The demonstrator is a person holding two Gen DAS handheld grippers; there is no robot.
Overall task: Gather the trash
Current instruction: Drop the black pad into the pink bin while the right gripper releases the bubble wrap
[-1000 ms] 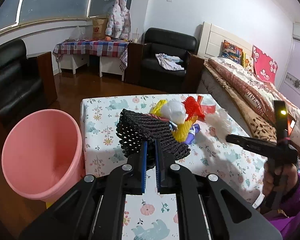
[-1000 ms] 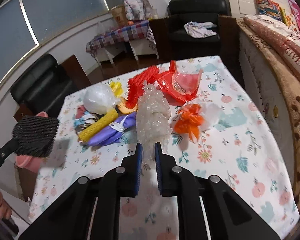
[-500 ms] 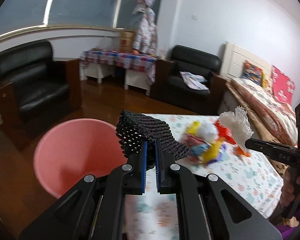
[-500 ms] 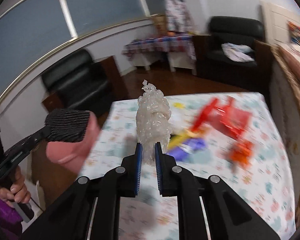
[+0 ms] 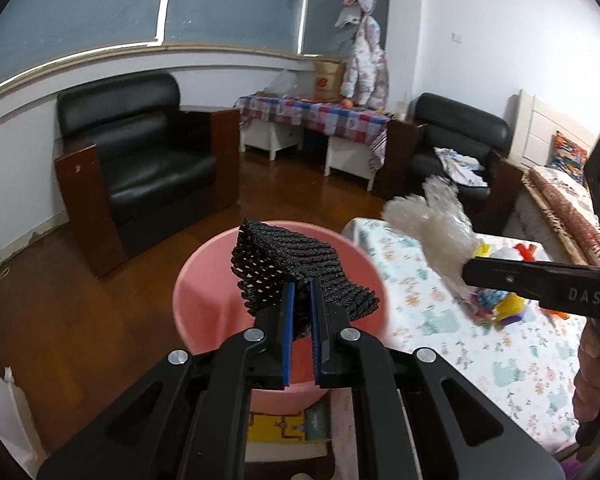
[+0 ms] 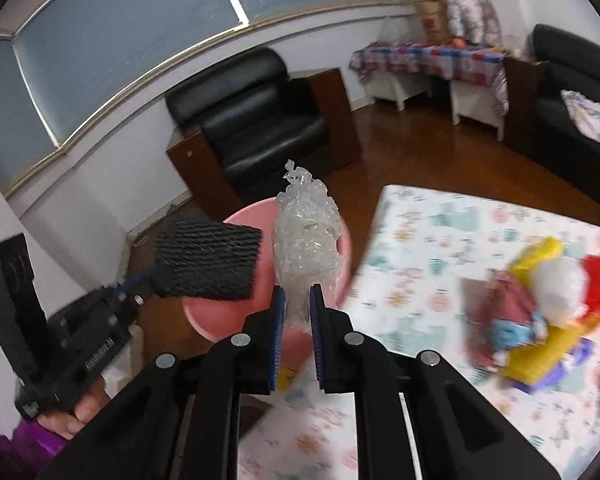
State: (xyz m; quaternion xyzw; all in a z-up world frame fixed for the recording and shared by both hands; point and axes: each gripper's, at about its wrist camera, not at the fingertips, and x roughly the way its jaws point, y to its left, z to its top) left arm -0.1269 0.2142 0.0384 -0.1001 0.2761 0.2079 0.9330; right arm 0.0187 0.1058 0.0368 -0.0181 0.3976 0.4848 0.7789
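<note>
My left gripper (image 5: 303, 294) is shut on a black foam net (image 5: 296, 270) and holds it over the pink bin (image 5: 204, 304). It also shows in the right wrist view, where the net (image 6: 210, 262) hangs at the left. My right gripper (image 6: 297, 300) is shut on a clear bubble wrap wad (image 6: 306, 240) and holds it above the bin's (image 6: 340, 240) right side, by the table's left edge. The wad (image 5: 432, 220) shows in the left wrist view too. A heap of coloured trash (image 6: 540, 312) lies on the table.
The floral tablecloth table (image 6: 440, 240) stands right of the bin. A black armchair (image 5: 140, 160) stands behind on the wooden floor. A second armchair (image 5: 460, 140), a checked side table (image 5: 316, 114) and a bed (image 5: 564, 200) lie further back.
Both grippers have swung left from the table toward the pink bin, each carrying its piece. The black net now hangs over the bin's opening.
</note>
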